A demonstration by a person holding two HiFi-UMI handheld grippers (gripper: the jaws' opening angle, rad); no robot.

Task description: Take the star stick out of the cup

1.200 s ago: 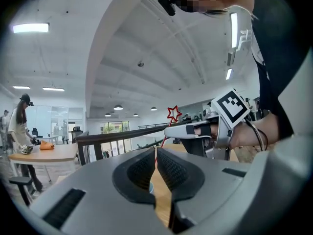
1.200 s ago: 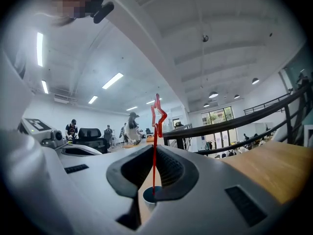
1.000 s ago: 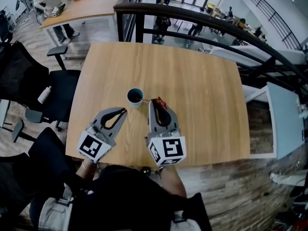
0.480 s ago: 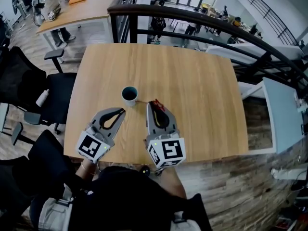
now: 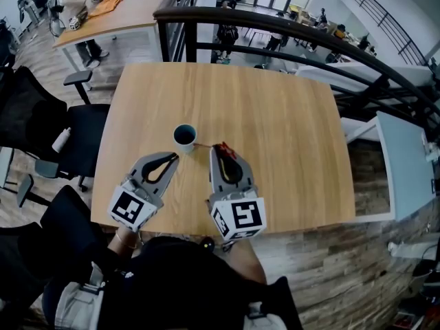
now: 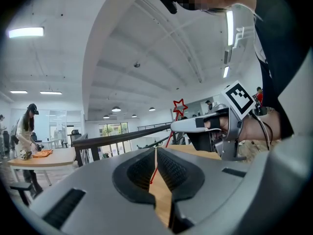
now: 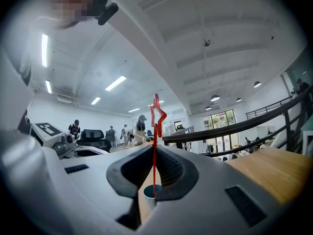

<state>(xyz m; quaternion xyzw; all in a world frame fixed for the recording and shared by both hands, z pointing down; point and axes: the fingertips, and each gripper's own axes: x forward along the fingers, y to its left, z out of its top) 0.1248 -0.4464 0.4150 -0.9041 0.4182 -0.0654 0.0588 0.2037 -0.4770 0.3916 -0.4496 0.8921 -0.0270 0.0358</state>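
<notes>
Right gripper view: star stick [image 7: 155, 151] clamped, star uppermost.
The right gripper [image 5: 220, 150] has its jaws closed on the shaft, whose lower end sits beside the cup [image 5: 184, 136], probably already clear. The left gripper [image 5: 174, 159] is aside, jaws together, empty.

Your light wooden desk [image 5: 275, 150] stands on plank flooring [image 5: 375, 177]. A black railing [image 5: 309, 36] runs beyond its far edge. On your left, black office chairs [image 5: 86, 129] stand beside the desk, with a white bottle [image 5: 60, 138] among them. A second desk [image 5: 148, 5] farther back carries an orange item [image 5: 108, 4].
</notes>
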